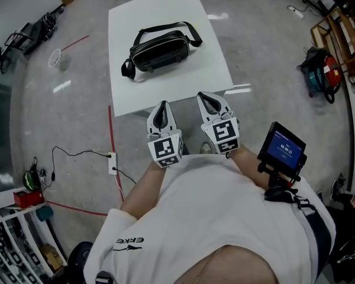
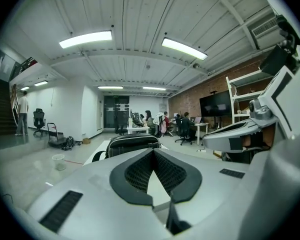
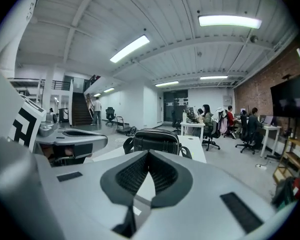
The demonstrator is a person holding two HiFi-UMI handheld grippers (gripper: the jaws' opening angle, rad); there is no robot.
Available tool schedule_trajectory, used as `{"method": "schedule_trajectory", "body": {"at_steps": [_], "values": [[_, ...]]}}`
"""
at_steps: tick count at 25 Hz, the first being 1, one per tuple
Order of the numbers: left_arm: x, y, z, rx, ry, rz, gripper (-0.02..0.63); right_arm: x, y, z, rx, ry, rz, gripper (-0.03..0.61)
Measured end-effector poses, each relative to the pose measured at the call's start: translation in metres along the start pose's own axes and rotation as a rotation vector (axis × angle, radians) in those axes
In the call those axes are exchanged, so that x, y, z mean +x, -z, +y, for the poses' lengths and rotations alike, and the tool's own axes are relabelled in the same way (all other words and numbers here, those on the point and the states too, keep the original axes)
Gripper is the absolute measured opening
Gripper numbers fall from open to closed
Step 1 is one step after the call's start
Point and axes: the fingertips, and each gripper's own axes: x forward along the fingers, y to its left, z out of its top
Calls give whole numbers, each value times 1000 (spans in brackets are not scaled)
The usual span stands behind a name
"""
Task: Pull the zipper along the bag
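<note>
A black waist bag (image 1: 160,49) with a strap lies on the white table (image 1: 165,90), towards its far half. My left gripper (image 1: 161,106) hovers at the table's near edge, shut with nothing between its jaws. My right gripper (image 1: 207,97) is beside it, a little further over the table, also shut and empty. Both are well short of the bag. In the left gripper view the bag (image 2: 132,144) shows just beyond the closed tips of the left gripper (image 2: 152,152). The right gripper view has the bag (image 3: 157,140) straight ahead of the right gripper (image 3: 148,154). I cannot make out the zipper pull.
A small screen (image 1: 282,147) is mounted by the person's right side. On the floor to the left are a red line (image 1: 111,129), a power socket with cable (image 1: 112,160) and a clear cup (image 1: 59,58). A red and teal machine (image 1: 322,70) stands at the right.
</note>
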Motion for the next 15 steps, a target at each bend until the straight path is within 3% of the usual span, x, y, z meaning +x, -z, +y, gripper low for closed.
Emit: {"method": "schedule_trajectory", "body": {"at_steps": [15], "values": [[9,-10,17,-7,15,-9,3,6,-12,-5,69,26,-9,5]]}}
